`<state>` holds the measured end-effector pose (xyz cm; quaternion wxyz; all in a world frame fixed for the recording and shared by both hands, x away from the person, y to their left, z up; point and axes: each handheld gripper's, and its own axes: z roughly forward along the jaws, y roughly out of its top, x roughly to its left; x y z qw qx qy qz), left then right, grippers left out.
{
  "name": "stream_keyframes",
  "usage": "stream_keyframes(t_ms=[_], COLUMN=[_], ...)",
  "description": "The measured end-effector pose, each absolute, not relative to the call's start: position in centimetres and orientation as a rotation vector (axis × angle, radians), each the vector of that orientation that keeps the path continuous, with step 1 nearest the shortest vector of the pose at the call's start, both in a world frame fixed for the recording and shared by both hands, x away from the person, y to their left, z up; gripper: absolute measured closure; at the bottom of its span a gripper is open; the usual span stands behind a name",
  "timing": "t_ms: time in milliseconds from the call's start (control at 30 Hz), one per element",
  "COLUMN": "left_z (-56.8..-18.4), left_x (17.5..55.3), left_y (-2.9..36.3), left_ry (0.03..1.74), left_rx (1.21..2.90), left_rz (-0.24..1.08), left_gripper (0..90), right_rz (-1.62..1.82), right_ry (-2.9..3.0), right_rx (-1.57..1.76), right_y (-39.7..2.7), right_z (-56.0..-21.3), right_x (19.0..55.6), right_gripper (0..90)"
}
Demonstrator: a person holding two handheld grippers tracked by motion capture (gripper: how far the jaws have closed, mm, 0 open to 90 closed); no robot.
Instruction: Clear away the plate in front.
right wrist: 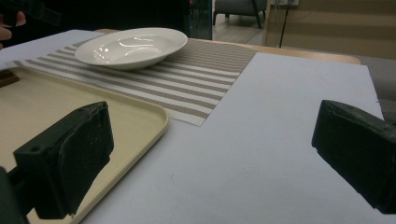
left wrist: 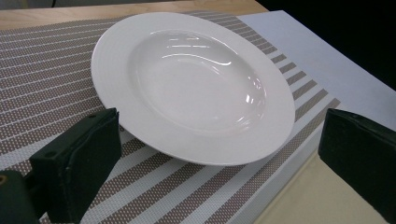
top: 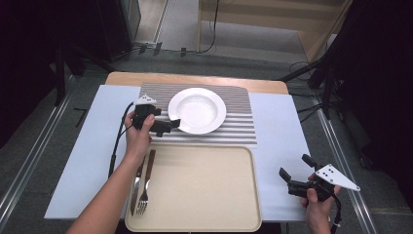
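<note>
Beside the tray (top: 195, 195) — fork (top: 143, 195), knife (top: 135, 187); left tongs (top: 168, 126) gape at plate (left wrist: 191, 84).

— What lies on the tray (top: 204, 195)?
— A knife (top: 136, 187) and a fork (top: 145, 187), side by side at its left edge, handles pointing away.
— And the tray itself?
— Cream, on the white table (top: 282, 131), its far edge just beside the striped mat (top: 238, 100).

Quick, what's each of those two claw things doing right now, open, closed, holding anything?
Left gripper: open, empty, jaws at the near rim of the white plate.
Right gripper: open, empty, over the white table.
</note>
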<state>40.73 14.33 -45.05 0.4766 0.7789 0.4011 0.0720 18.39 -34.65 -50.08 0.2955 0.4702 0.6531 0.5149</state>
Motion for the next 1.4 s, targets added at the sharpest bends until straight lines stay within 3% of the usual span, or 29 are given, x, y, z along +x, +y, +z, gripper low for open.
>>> stream_keyframes(t_ms=[1400], left_z=[-47.3], left_x=[46.6], left_y=[12.7], left_ry=[1.13], left_rx=[1.911], left_rz=[0.149], left_gripper=[4.4], right_rz=[1.39], right_ry=[1.73], right_rx=[1.264], right_y=[-35.3], right_z=[-50.5], right_x=[18.5], right_gripper=[0.0])
